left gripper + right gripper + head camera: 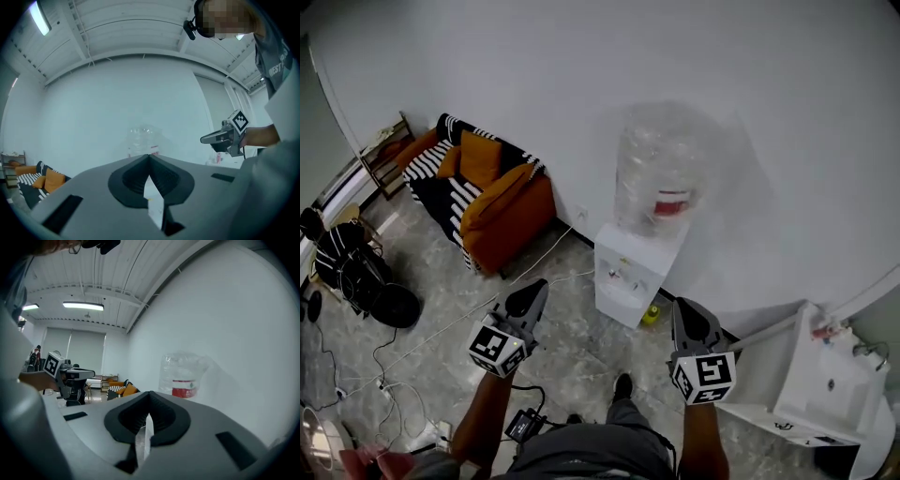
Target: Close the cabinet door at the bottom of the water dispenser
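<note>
The white water dispenser (628, 272) stands against the wall with a clear bottle (661, 178) on top. I see its front steeply from above, so I cannot tell how its bottom cabinet door stands. My left gripper (536, 287) hangs in the air short of the dispenser's left side, jaws shut and empty. My right gripper (683, 306) hangs short of its right side, also shut and empty. The left gripper view shows the shut tips (149, 155) below the bottle (142, 140). The right gripper view shows the shut tips (150, 393) left of the bottle (183, 373).
An orange sofa (502, 211) with a striped blanket stands at the left wall. A white unit (825, 384) stands at the right. A small yellow-green object (651, 315) lies by the dispenser's foot. Cables and a power adapter (523, 424) lie on the floor, dark gear (356, 272) at far left.
</note>
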`<state>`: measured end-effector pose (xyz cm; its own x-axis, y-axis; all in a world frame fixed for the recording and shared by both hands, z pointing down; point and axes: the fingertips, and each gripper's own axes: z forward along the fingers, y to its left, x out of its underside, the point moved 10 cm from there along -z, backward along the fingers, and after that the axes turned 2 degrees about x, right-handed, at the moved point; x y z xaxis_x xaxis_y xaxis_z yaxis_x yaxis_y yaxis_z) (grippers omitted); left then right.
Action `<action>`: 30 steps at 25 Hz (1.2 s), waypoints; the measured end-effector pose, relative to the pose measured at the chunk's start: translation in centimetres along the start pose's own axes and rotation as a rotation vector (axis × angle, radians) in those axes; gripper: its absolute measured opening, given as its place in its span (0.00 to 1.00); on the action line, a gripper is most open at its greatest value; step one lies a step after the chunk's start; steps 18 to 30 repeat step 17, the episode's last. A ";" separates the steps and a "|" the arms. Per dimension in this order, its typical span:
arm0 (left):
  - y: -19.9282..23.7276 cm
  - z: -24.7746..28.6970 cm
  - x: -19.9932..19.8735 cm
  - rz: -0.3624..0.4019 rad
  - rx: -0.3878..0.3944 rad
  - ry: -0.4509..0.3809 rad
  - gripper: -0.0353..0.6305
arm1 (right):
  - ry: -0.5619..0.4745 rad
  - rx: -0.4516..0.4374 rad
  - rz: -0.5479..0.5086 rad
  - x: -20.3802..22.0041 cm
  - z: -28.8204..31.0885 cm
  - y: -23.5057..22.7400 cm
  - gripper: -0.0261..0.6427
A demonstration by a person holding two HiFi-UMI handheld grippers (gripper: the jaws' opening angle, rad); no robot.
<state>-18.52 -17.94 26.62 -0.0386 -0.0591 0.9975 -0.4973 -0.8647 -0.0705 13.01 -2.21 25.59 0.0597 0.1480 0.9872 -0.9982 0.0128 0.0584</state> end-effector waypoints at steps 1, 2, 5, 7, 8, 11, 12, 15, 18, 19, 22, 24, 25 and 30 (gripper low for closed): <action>-0.1 -0.6 -0.5 0.004 -0.004 -0.009 0.08 | -0.009 -0.005 -0.003 -0.5 -0.3 0.4 0.08; -0.1 -1.3 -0.9 0.007 -0.009 -0.018 0.08 | -0.017 -0.008 -0.007 -0.9 -0.7 0.8 0.08; -0.2 -2.9 -1.5 0.009 -0.025 -0.040 0.08 | -0.033 -0.007 -0.022 -1.6 -1.5 1.6 0.08; -0.2 -3.9 -1.8 0.012 -0.030 -0.048 0.08 | -0.038 0.000 -0.028 -1.9 -2.0 2.1 0.08; -0.2 -4.4 -1.9 0.015 -0.031 -0.051 0.08 | -0.039 0.003 -0.032 -2.1 -2.2 2.3 0.08; 0.1 -5.7 -2.2 0.027 -0.036 -0.057 0.08 | -0.042 0.012 -0.038 -2.5 -2.7 3.1 0.08; 0.2 -6.2 -2.2 0.027 -0.037 -0.057 0.08 | -0.041 0.016 -0.040 -2.6 -2.9 3.4 0.08; 0.3 -7.3 -2.1 0.028 -0.036 -0.058 0.08 | -0.040 0.025 -0.045 -2.6 -3.6 4.2 0.08; 0.4 -7.9 -2.0 0.033 -0.034 -0.058 0.08 | -0.042 0.030 -0.048 -2.6 -3.9 4.6 0.08; 0.4 -7.9 -2.0 0.033 -0.034 -0.058 0.08 | -0.042 0.030 -0.048 -2.6 -3.9 4.6 0.08; 0.4 -7.9 -2.0 0.033 -0.034 -0.058 0.08 | -0.042 0.030 -0.048 -2.6 -3.9 4.6 0.08; 0.4 -7.9 -2.0 0.033 -0.034 -0.058 0.08 | -0.042 0.030 -0.048 -2.6 -3.9 4.6 0.08; 0.4 -7.9 -2.0 0.033 -0.034 -0.058 0.08 | -0.042 0.030 -0.048 -2.6 -3.9 4.6 0.08; 0.4 -7.9 -2.0 0.033 -0.034 -0.058 0.08 | -0.042 0.030 -0.048 -2.6 -3.9 4.6 0.08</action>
